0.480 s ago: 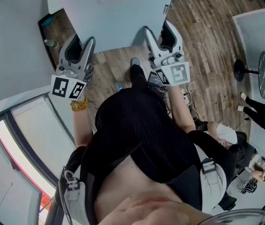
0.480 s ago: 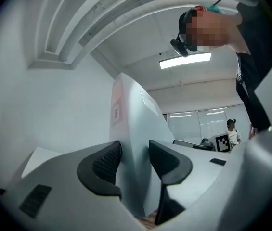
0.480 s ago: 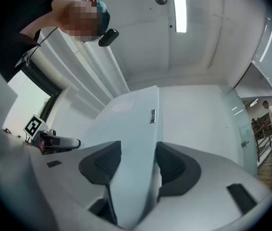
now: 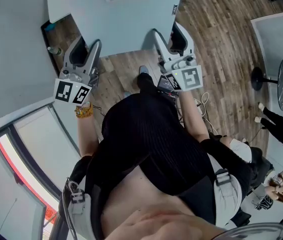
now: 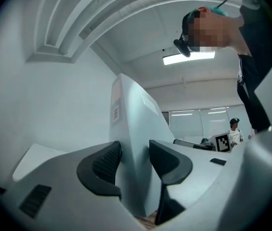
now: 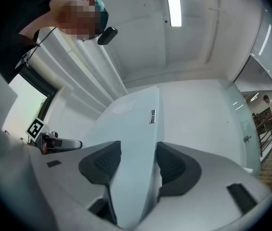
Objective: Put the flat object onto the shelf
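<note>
The pale flat object [image 4: 116, 21] was held out in front of the person, above the wooden floor [image 4: 221, 44]. The left gripper [image 4: 84, 49] was clamped on its near edge at the left, and the right gripper [image 4: 175, 38] on the same edge at the right.
</note>
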`<state>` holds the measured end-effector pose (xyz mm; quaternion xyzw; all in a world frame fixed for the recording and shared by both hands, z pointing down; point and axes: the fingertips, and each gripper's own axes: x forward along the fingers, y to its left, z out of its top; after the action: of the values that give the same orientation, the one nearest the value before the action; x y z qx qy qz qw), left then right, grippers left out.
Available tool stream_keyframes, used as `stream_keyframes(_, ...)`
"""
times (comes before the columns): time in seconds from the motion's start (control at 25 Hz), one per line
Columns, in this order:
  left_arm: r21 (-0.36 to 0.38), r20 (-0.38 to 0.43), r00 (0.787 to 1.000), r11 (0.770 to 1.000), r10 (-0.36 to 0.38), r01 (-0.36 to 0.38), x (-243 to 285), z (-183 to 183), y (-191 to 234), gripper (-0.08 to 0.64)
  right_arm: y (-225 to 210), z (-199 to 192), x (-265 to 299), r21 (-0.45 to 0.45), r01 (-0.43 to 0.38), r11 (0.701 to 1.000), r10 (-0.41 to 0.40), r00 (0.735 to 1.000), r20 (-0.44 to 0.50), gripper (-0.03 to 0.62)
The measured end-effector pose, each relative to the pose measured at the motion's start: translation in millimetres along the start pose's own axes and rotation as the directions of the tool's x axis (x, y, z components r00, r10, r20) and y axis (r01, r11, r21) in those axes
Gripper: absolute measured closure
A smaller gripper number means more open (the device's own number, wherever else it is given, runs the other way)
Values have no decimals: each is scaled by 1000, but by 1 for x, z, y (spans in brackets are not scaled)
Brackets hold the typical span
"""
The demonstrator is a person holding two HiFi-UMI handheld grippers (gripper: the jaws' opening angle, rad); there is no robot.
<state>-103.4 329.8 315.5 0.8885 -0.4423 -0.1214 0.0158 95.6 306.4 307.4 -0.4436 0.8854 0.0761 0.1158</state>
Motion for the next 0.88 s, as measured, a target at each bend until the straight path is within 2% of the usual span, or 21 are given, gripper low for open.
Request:
stream_keyframes(0.4, 10, -23, 999, 999, 44, -44, 127, -20, 29, 371, -119, -24, 66, 35, -35, 999, 35, 999, 2, 358)
stream_keyframes(0.64, 8, -19, 995, 995, 97, -97, 175, -31, 37, 371, -170, -34, 96, 41, -91, 995, 91, 996, 2, 359)
stream_keyframes(0.88, -41, -36, 991, 991, 127, -128, 211, -50, 73, 371, -199, -59, 137, 53, -104, 993, 106, 994, -27, 359)
